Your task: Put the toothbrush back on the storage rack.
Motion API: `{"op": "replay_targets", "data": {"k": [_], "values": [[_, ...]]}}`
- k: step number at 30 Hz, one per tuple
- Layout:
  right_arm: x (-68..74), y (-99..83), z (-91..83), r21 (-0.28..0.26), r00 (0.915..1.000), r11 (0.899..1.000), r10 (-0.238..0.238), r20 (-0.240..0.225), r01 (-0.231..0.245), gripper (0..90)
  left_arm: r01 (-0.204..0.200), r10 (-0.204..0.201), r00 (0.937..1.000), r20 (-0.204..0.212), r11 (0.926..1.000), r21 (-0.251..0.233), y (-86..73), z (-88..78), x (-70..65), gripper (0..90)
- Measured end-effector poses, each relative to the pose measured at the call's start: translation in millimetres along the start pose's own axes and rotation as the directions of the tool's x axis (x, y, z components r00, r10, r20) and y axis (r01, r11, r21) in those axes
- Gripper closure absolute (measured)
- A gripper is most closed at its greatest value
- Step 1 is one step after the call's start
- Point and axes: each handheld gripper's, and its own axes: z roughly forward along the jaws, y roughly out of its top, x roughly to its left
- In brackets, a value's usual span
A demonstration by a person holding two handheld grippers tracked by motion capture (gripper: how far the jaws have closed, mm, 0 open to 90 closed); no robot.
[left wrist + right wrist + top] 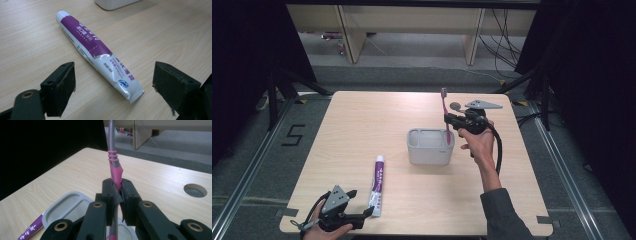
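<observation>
- Toothbrush (445,117) stands upright at frame centre, clamped in my right gripper (451,121), tail dipping into the holder (430,146).
- Left gripper (364,215), lower left, gapes empty before the toothpaste (378,184).

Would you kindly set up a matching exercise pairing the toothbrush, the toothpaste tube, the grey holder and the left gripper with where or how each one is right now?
Things:
1. toothbrush
2. toothpaste tube
3. grey holder
4. left gripper

States:
A. standing in the middle of the table
B. jaws open, resting near the table's front edge
C. lying flat on the wood
D. upright, clamped in the right gripper, lower end in the holder

Pairs: 1-D, 2-C, 3-A, 4-B
</observation>
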Motion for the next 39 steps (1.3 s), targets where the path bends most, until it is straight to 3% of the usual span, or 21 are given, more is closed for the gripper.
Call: {"op": "replay_targets", "data": {"k": [1, 2, 3, 12, 14, 15, 16, 17, 18, 19, 20, 23, 28, 30, 34, 35, 37, 38, 39], "values": [[-2.1, -1.6, 1.4, -0.002, 0.9998, 1.000, -0.022, 0.002, 0.022, 82.5, 0.000, 0.000, 1.0000, 0.000, 1.0000, -0.001, 0.0, 0.0, -0.2, 18.0], [0.1, -2.7, 1.0, 0.006, 0.9999, 1.000, 0.014, 0.007, -0.014, 82.4, -0.001, 0.001, 1.0000, 0.000, 1.0000, 0.000, 0.0, 0.0, -0.1, 18.0], [-2.1, -4.4, 2.8, 0.001, 1.0000, 1.000, -0.007, 0.001, 0.007, 82.5, 0.000, 0.000, 1.0000, 0.000, 1.0000, 0.000, 0.1, 0.0, 0.0, 18.0], [-2.8, -17.9, 8.4, 0.032, 0.9999, 0.999, 0.010, 0.013, -0.010, 82.4, 0.001, -0.001, 1.0000, 0.001, 1.0000, 0.000, -0.1, 0.2, -0.4, 18.0], [-4.8, -20.1, 9.6, 0.035, 0.9997, 0.999, -0.018, 0.017, 0.017, 82.4, 0.000, 0.000, 1.0000, 0.000, 1.0000, 0.001, 0.1, 0.1, -0.1, 18.0], [-1.3, -21.4, 8.9, 0.046, 0.9992, 0.998, 0.036, 0.014, -0.037, 82.4, 0.001, -0.001, 1.0000, 0.001, 1.0000, 0.000, -0.1, 0.1, -0.3, 18.0], [-5.1, -23.0, 10.6, 0.037, 0.9998, 0.999, -0.012, 0.016, 0.011, 82.4, 0.001, -0.001, 1.0000, 0.001, 1.0000, 0.000, -0.1, 0.2, -0.4, 18.0], [-2.6, -24.1, 10.0, 0.047, 0.9995, 0.998, 0.029, 0.014, -0.029, 82.4, 0.001, -0.001, 1.0000, 0.001, 1.0000, -0.001, -0.1, 0.2, -0.3, 18.0], [-5.7, -25.1, 11.3, 0.035, 0.9996, 0.999, -0.020, 0.021, 0.020, 82.4, 0.002, -0.002, 1.0000, 0.001, 1.0000, -0.001, 0.0, 0.3, -0.3, 18.0], [-5.9, -25.7, 11.4, 0.037, 0.9995, 0.999, -0.024, 0.020, 0.023, 82.4, 0.002, -0.002, 1.0000, 0.001, 1.0000, -0.001, 0.0, 0.3, -0.3, 18.0], [-3.9, -27.4, 11.3, 0.042, 0.9998, 0.999, 0.003, 0.022, -0.004, 82.4, 0.002, -0.002, 1.0000, 0.001, 1.0000, -0.001, -0.1, 0.3, -0.4, 18.0], [-5.0, -30.7, 12.3, 0.044, 0.9992, 0.999, -0.029, 0.028, 0.028, 82.3, 0.001, -0.001, 1.0000, 0.000, 1.0000, 0.000, 0.0, 0.1, -0.2, 18.0], [-3.2, -33.4, 12.1, 0.055, 0.9997, 0.998, -0.015, 0.021, 0.014, 82.2, 0.001, -0.001, 1.0000, 0.001, 1.0000, -0.001, -0.1, 0.4, -0.4, 18.0], [-4.6, -34.5, 12.5, 0.055, 0.9982, 0.997, -0.049, 0.034, 0.047, 82.2, 0.002, -0.002, 1.0000, 0.001, 1.0000, -0.001, -0.1, 0.4, -0.4, 18.0], [-2.6, -36.4, 11.9, 0.065, 0.9996, 0.998, -0.010, 0.028, 0.008, 82.0, 0.002, -0.002, 1.0000, 0.000, 1.0000, 0.000, 0.0, 0.4, -0.3, 18.0], [-5.2, -36.7, 12.0, 0.057, 0.9980, 0.997, -0.047, 0.043, 0.044, 81.9, 0.002, -0.002, 1.0000, 0.000, 1.0000, -0.001, -0.1, 0.4, -0.4, 18.0], [-2.4, -37.4, 12.0, 0.066, 0.9997, 0.998, -0.006, 0.024, 0.004, 81.8, 0.000, 0.000, 1.0000, 0.001, 1.0000, -0.001, -0.1, 0.4, -0.5, 18.0], [-4.0, -37.2, 12.4, 0.062, 0.9991, 0.998, -0.033, 0.027, 0.031, 81.6, 0.002, -0.002, 1.0000, 0.000, 1.0000, -0.002, 0.0, 0.4, -0.5, 18.0], [-3.5, -37.3, 12.7, 0.062, 0.9993, 0.998, -0.029, 0.024, 0.028, 81.5, 0.002, -0.002, 1.0000, 0.000, 1.0000, -0.002, 0.0, 0.4, -0.4, 18.0]]}}
